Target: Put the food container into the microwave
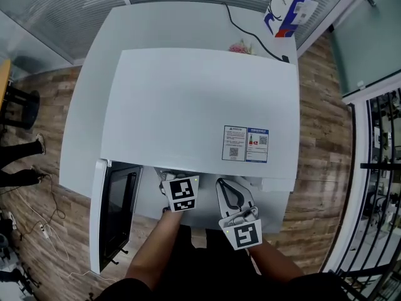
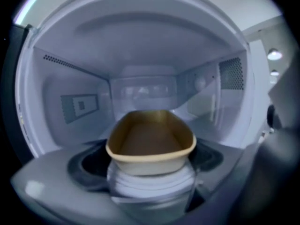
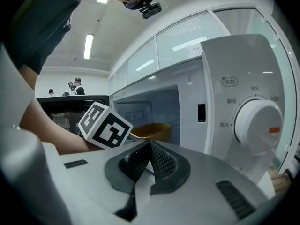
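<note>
item 1, left tool: clamped on the near end of the food container, which is tan, open-topped and empty as far as i can see.

item 2, food container: held roughly level at the mouth of the microwave, its far end reaching into the cavity. i cannot tell whether its base touches the cavity floor.

item 3, right tool: jaws pressed together on nothing, parked in front of the control panel, near the dial.

item 4, door: swung wide open to the left, beside my left forearm.

item 5, desk: white, carries the microwave.

risks, as i judge them:
- letting go while the container hangs above the floor would drop or tip it; the base needs to be down first.
- a shallow placement would leave the near end over the sill, so the door would strike it on closing.
- drifting sideways could catch the rim on the frame and twist it in my grip.
- the idle right tool could knock the dial if i lean in.
</note>
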`<act>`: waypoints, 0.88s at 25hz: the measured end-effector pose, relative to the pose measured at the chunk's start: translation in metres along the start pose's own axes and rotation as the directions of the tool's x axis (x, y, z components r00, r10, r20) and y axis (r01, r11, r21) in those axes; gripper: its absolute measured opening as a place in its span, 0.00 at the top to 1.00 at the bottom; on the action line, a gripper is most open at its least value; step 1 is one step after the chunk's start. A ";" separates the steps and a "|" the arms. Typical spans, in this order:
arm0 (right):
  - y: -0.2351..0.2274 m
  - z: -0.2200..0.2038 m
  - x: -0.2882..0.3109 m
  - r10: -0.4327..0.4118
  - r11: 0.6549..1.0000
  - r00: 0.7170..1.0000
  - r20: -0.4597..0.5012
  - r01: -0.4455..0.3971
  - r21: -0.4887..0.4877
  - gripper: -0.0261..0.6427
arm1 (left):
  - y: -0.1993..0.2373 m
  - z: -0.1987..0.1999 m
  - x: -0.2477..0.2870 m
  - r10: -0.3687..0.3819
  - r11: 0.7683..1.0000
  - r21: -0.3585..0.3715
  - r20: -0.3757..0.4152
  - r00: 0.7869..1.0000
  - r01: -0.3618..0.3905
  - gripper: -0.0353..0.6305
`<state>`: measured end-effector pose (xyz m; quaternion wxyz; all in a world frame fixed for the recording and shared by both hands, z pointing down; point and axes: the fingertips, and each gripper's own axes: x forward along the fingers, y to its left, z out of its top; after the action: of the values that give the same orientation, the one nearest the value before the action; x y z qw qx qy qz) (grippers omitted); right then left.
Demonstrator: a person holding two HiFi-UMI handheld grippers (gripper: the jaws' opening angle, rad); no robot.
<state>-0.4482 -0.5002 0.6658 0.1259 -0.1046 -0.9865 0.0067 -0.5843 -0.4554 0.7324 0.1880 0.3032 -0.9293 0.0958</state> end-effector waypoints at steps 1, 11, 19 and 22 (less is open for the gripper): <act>0.001 0.000 -0.001 0.001 1.000 1.000 -0.001 -0.001 -0.001 0.96 | -0.001 -0.002 0.002 -0.001 1.000 -0.001 -0.011 1.000 0.001 0.19; 0.001 0.022 -0.011 -0.040 0.999 0.998 0.046 0.041 -0.032 0.96 | -0.003 -0.001 -0.034 -0.031 1.000 0.003 -0.008 0.999 0.031 0.13; 0.019 0.056 -0.023 -0.080 0.994 0.990 0.112 0.087 -0.060 0.96 | 0.001 0.015 -0.104 -0.074 0.997 0.043 0.063 0.995 0.071 0.36; 0.028 0.069 -0.030 -0.090 0.992 0.987 0.135 0.101 -0.074 0.96 | 0.007 0.022 -0.132 -0.067 0.997 0.046 0.104 0.992 0.062 0.57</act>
<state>-0.4317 -0.4781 0.5907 0.0565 -0.0615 -0.9960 -0.0322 -0.4964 -0.3867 0.6583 0.1354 0.3417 -0.9253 0.0934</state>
